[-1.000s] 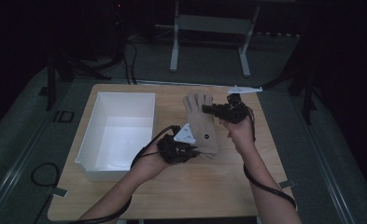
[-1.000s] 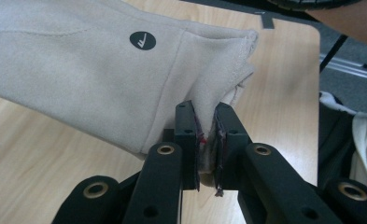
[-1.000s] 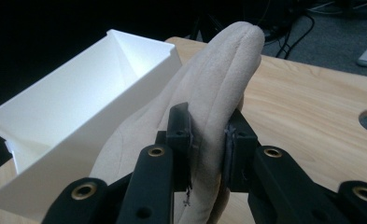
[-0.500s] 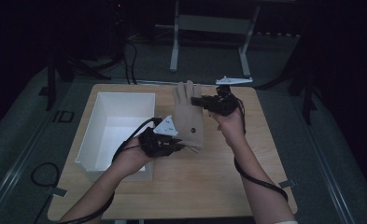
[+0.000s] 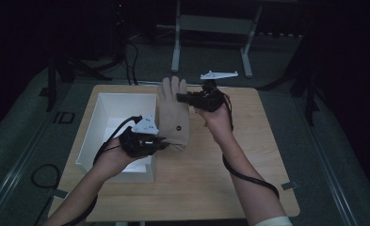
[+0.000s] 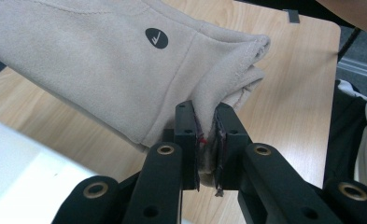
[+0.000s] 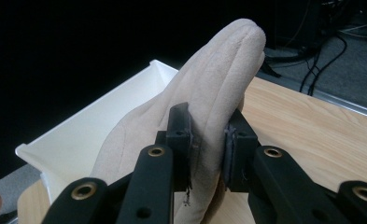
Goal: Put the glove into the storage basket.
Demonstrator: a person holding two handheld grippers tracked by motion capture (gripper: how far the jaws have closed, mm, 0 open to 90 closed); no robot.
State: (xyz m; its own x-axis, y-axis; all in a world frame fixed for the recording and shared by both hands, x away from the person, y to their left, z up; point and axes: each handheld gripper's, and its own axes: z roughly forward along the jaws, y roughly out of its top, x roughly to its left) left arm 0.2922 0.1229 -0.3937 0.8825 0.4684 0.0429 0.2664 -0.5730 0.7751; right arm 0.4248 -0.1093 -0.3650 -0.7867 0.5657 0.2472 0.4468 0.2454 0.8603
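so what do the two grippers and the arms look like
Both are black two-jaw tools with brass-ringed holes in the jaw arms. The left gripper and right gripper each carry a grey three-cornered plate and trail a black cable. Forearms are bare; a pale sleeve edge shows low on the right arm.

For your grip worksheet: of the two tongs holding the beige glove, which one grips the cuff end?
The left tongs, nearest the person, pinch the cuff hem of the glove; the right tongs clamp the glove's finger end, farther up the table.
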